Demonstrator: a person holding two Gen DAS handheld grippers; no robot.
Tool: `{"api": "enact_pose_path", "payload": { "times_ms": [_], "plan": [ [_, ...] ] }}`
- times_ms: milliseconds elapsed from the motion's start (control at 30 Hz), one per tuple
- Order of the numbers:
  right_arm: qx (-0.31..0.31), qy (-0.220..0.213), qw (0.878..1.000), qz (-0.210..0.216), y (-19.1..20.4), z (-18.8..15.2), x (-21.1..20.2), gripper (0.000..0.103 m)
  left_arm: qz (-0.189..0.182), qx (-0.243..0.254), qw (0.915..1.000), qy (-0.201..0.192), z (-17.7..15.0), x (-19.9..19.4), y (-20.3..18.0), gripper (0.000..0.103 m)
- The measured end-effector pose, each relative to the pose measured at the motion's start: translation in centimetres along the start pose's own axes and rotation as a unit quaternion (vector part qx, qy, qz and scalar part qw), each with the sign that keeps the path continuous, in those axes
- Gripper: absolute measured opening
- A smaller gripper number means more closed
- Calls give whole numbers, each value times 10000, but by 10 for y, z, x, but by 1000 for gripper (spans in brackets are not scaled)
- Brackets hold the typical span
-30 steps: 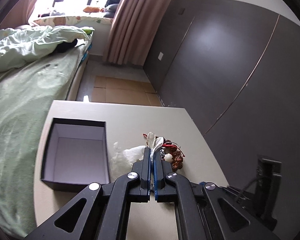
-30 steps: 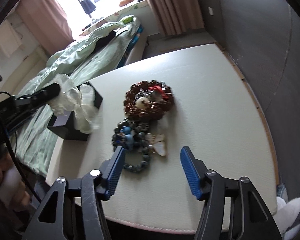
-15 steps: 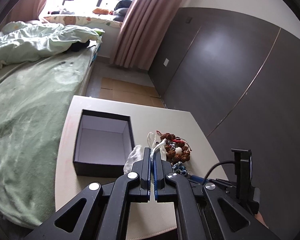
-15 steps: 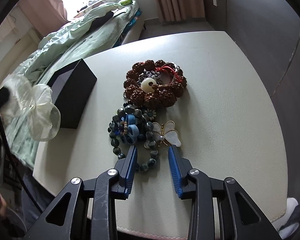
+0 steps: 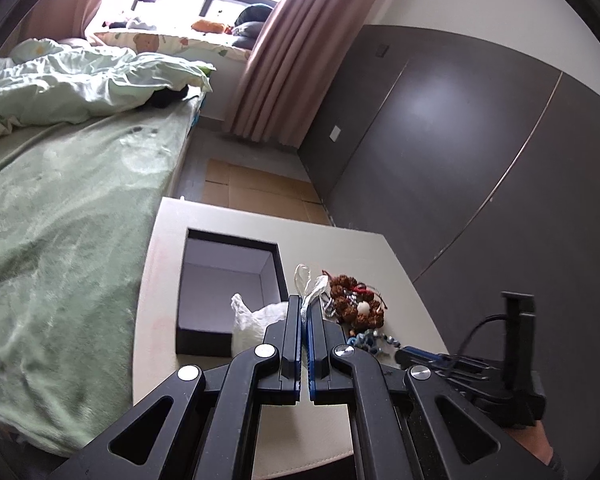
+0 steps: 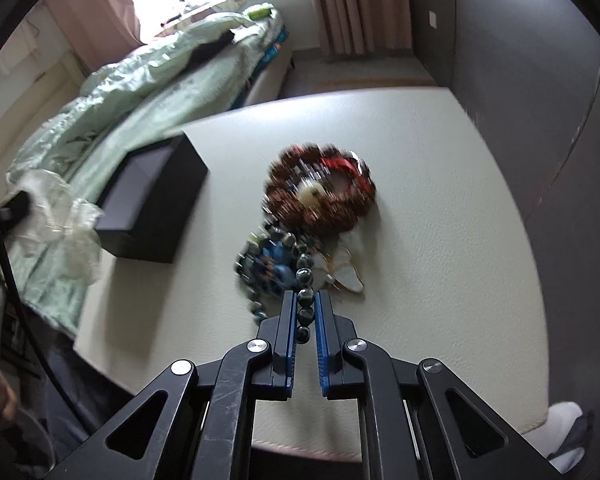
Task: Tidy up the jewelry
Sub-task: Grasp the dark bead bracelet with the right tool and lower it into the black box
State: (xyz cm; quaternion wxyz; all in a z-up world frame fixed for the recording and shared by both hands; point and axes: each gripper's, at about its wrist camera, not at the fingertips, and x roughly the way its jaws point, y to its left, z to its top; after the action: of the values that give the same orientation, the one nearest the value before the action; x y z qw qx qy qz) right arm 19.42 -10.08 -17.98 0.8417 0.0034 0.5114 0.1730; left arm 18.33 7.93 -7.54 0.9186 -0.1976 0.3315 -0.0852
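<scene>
Dark bead strand [image 6: 305,300] pinched in R gripper [image 6: 306,304].

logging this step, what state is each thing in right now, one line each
left gripper: shut on clear plastic bag
right gripper: just closed on dark bead bracelet
black box: open, empty
brown bead bracelet: lying on table

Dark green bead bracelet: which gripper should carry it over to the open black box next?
Right. The right gripper has just closed on the dark green bead bracelet; the left gripper is shut on a clear plastic bag.
</scene>
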Motion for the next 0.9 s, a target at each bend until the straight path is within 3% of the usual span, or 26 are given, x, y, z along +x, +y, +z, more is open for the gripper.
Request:
{"api": "enact_pose_path", "payload": {
  "times_ms": [367,667,700,767,800,833,900],
  "plan": [
    [-230,-551,9981,134,30,32,-46,10,116,28,9999,-84,38,1,20,1],
    [-212,-805,9960,321,51,56,-52,10,69,-39,9993,378,49,44,32,3],
    [-217,-813,9959,326,54,58,-51,10,92,-62,9988,484,48,48,32,6],
    [-217,-813,9958,358,57,62,-49,10,117,-144,9973,706,47,57,34,26],
    [-217,-813,9957,389,59,64,-47,10,114,-250,9963,809,45,61,37,53],
    [-223,-817,9955,418,61,65,-46,10,94,-322,9963,786,44,60,39,73],
    [-226,-819,9952,477,63,68,-44,10,93,-424,9973,595,43,52,44,77]
  ]
}}
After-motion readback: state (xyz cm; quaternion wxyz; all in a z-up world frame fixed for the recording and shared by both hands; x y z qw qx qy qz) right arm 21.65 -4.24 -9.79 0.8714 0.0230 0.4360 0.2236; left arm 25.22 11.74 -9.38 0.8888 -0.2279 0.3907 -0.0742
